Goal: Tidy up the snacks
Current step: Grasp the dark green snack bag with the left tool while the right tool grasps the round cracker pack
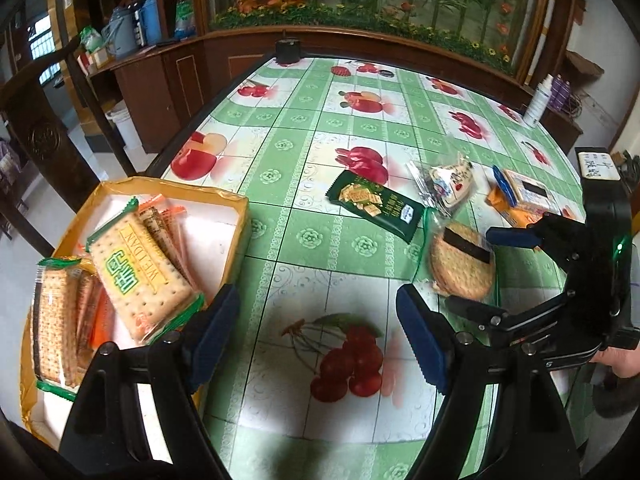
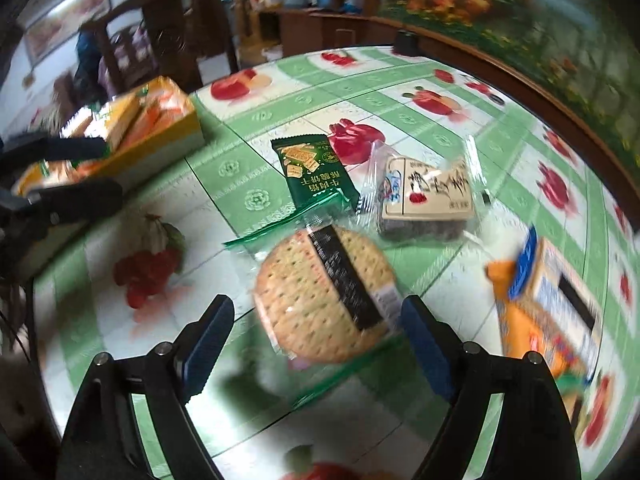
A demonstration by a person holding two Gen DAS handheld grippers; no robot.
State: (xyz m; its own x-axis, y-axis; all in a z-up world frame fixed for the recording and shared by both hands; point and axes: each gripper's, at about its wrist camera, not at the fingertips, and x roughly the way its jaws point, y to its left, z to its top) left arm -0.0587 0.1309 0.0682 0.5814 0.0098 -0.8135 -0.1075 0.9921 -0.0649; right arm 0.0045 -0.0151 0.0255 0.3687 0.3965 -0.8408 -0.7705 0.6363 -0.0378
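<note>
A yellow box (image 1: 236,216) at the table's left edge holds several cracker packs, a green-lettered one (image 1: 140,272) on top. My left gripper (image 1: 320,332) is open and empty beside the box. My right gripper (image 2: 316,344) is open, its jaws either side of a round cracker pack (image 2: 320,300) with a black label, lying on the table; it also shows in the left wrist view (image 1: 460,264). Beyond lie a dark green cracker packet (image 2: 314,172), a clear-wrapped beige snack (image 2: 428,196) and an orange and blue pack (image 2: 548,308).
The table has a green and white fruit-print cloth (image 1: 304,128). A black object (image 1: 289,50) stands at its far edge and a white bottle (image 1: 538,100) at the far right. Wooden cabinets and a chair stand behind.
</note>
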